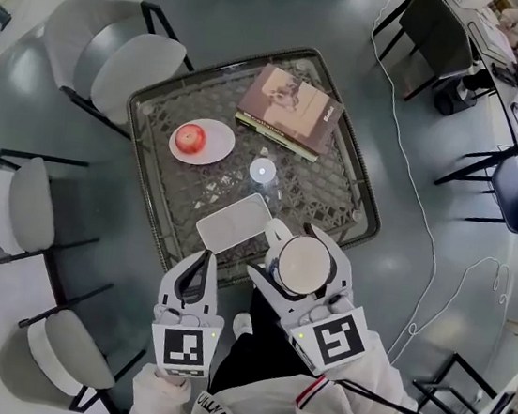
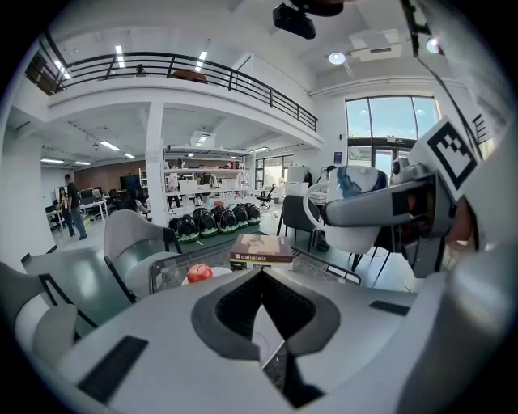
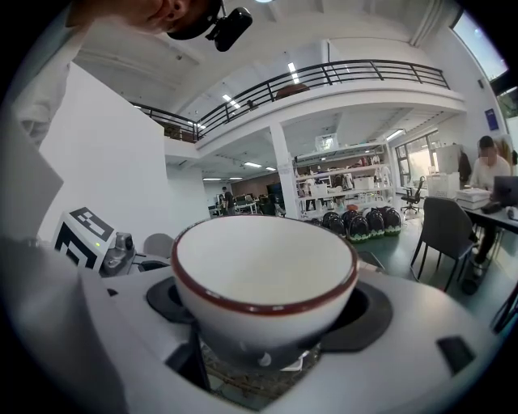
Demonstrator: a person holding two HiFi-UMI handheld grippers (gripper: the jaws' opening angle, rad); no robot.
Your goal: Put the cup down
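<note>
white red-rimmed cup (image 3: 263, 271), red apple (image 1: 190, 137)

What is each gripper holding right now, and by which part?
Right gripper holds the white red-rimmed cup by opposite sides of its body. Left gripper: shut, empty.

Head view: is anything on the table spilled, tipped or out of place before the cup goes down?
Nothing stands out. The white, red-rimmed cup sits upright and empty in the right tool; the red apple rests on its round white plate, and the brown-covered book lies flat.
</note>
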